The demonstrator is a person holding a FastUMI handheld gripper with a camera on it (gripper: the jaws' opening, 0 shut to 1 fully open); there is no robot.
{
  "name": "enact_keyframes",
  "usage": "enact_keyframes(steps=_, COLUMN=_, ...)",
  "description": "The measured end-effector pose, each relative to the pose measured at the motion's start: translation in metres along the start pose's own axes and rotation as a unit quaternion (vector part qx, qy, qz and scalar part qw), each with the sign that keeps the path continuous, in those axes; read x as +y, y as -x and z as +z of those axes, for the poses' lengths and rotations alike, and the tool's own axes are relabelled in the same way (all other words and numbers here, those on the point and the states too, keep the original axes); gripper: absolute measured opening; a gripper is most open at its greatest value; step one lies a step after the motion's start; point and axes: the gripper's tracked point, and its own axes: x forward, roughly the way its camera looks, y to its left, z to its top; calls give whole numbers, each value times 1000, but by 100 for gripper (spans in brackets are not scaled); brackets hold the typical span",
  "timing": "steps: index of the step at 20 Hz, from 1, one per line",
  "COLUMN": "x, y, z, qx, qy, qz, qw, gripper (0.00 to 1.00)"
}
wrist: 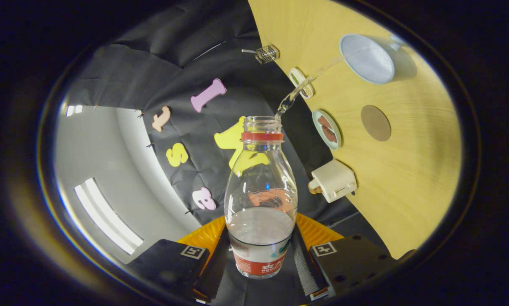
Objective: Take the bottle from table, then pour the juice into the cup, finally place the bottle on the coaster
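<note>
Your tool pinches the bottle low on its body, both fingers pressing | bottle tipped, clear stream arcing to cup | coaster beside the cup on counter

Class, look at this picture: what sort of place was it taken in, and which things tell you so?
Probably a staged recording booth, not a home: a black cloth wall backs a bare wooden table, and the gripper tips a bottle, pouring into a cup.
</note>
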Motion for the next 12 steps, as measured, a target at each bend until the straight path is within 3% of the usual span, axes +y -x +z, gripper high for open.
enact_keyframes(steps=12, x=33, y=-15, z=9, qx=-7, qy=-86, qz=25, qw=996, gripper=76)
